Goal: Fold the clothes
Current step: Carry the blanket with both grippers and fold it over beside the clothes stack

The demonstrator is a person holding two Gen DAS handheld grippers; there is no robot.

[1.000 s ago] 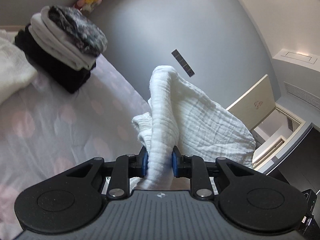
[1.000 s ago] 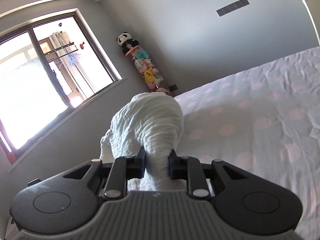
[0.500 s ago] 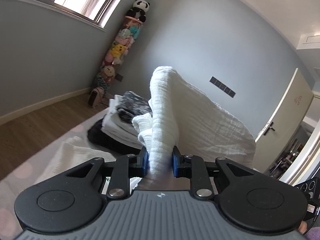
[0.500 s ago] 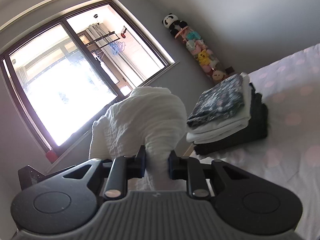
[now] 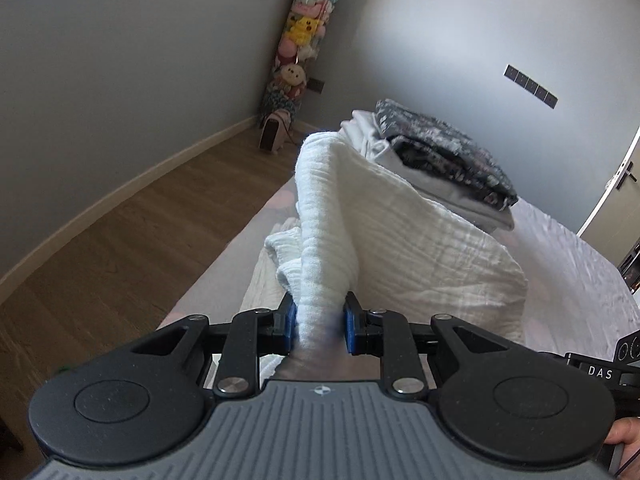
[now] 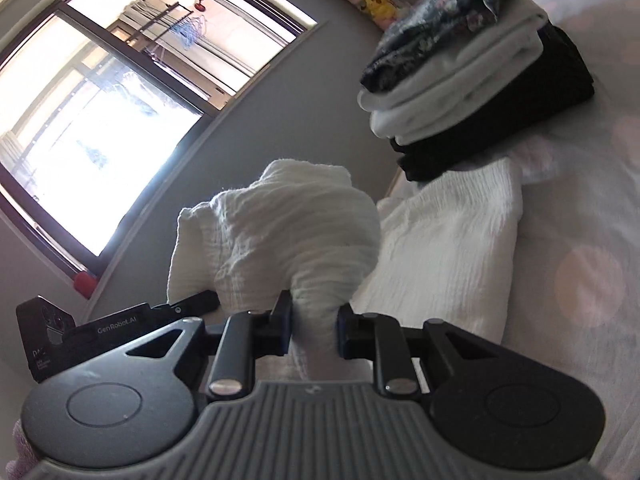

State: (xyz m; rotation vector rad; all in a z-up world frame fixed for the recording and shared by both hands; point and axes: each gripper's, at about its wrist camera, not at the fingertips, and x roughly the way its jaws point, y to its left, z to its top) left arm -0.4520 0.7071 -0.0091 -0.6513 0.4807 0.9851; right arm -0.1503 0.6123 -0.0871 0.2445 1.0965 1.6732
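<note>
White crinkled cloth (image 5: 400, 240) is clamped by both the left gripper (image 5: 319, 326) and right gripper (image 6: 313, 330); "GenRobot.AI" is printed on the left gripper's body, with "DAS" beside it.

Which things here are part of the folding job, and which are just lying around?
In the job:
- white cloth, pinched by left gripper and right gripper
- stack of folded clothes
- folded white garment beside the stack
- bed

Lying about:
- plush toys in the corner
- window
- door
</note>
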